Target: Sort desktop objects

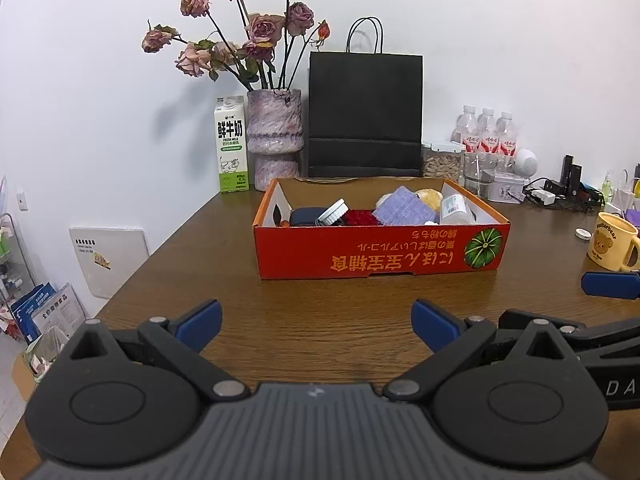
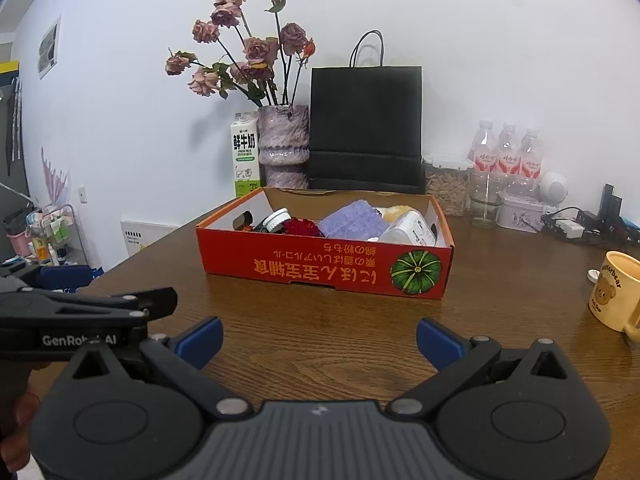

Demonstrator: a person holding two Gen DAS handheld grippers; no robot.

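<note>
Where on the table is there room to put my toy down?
Bare wood lies between the red box and both open grippers, left and right, and left of the box before the milk carton. It's crowded behind: vase, black bag, bottles. A yellow mug sits right.

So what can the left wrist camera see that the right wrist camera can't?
Only the left wrist view shows the small white cap beside the yellow mug clearly. Only the right wrist view shows the wall picture and a fingertip. Both show the red box of items, the vase of roses, the milk carton, the black bag, and both grippers open.
</note>
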